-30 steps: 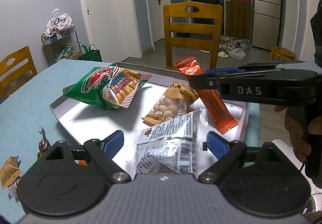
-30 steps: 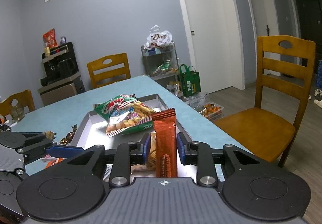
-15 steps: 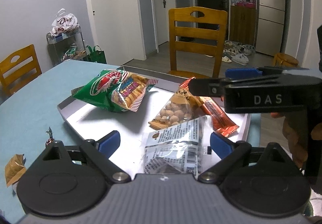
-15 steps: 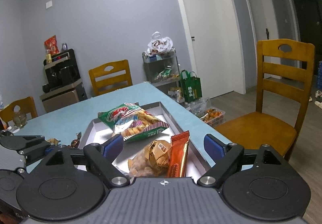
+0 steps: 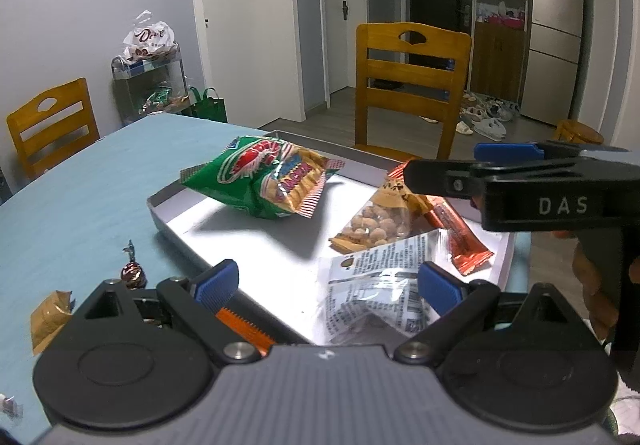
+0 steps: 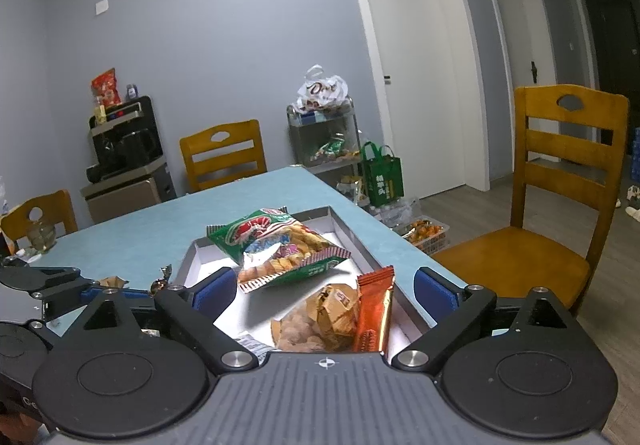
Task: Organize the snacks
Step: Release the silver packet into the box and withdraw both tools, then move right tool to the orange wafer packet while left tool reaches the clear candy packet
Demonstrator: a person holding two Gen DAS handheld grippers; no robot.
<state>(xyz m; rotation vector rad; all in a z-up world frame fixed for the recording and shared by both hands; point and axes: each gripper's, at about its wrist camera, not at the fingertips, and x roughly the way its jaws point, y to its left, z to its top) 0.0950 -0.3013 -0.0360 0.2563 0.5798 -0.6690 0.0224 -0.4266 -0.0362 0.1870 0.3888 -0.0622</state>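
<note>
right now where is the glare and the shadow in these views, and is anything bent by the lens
Left wrist view: the tray floor glares white, and the green chip bag casts a dark shadow on it; door frames bow outward. Right wrist view: milder glare on the tray, and the wooden chair leans at the edge.

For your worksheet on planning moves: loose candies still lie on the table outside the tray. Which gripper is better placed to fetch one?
Left. The left gripper is open, with the candy just beside it; the right gripper is over the tray.
</note>
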